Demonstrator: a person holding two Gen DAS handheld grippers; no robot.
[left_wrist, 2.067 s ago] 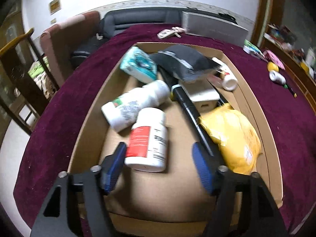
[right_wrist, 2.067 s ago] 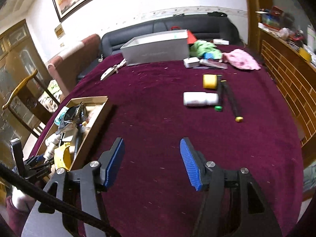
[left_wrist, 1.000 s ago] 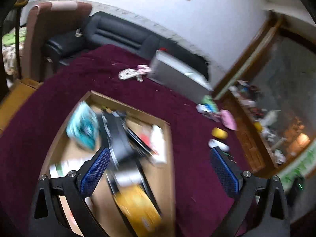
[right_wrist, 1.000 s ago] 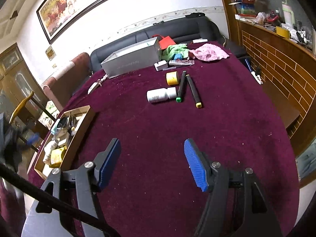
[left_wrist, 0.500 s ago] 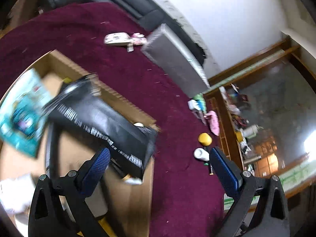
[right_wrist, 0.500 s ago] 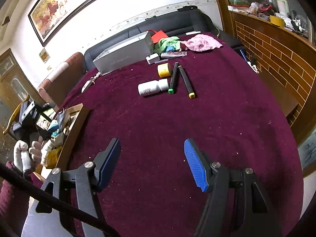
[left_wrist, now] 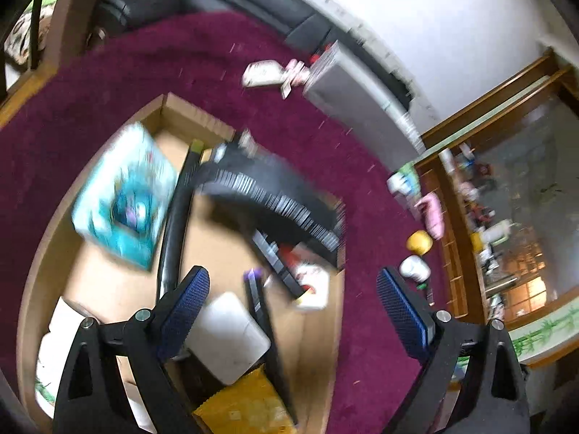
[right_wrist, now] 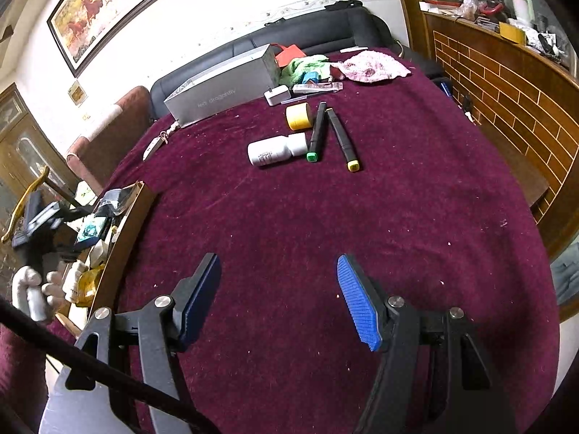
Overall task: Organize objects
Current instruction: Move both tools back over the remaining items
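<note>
The cardboard box [left_wrist: 184, 117] serves as the landmark, sitting on the maroon-covered counter [right_wrist: 362, 217] at its left side. Inside it, toward the far left wall, lies a teal packet [left_wrist: 125, 195]; to the right of that a long black tube [left_wrist: 177, 213] runs front to back, then a black pouch [left_wrist: 267, 195] drapes over the box's far right rim, with a white flat pack [left_wrist: 228, 332] and a yellow bag [left_wrist: 246, 408] crowded at the near end. The left hand-held gripper [left_wrist: 293, 300] hangs over the box's near right part, its jaws wide but closing, with nothing pressed between the pads; one pad is over the box, the other out beyond the right rim over bare cloth. The view is heavily blurred, so a closing grip here may well catch the rim or snag the pouch and drag it out. Well to the right of the box, still outside it, lie a white bottle [right_wrist: 277, 150], a yellow tape roll [right_wrist: 298, 116], a green-capped marker [right_wrist: 316, 132] and a yellow-capped marker [right_wrist: 342, 139], close together. The bottle and markers lie on their sides and would likely roll if nudged, and grasping one may knock its neighbour. The right hand-held gripper [right_wrist: 278, 300] hovers over the empty cloth right of the box, half open and holding nothing.
</note>
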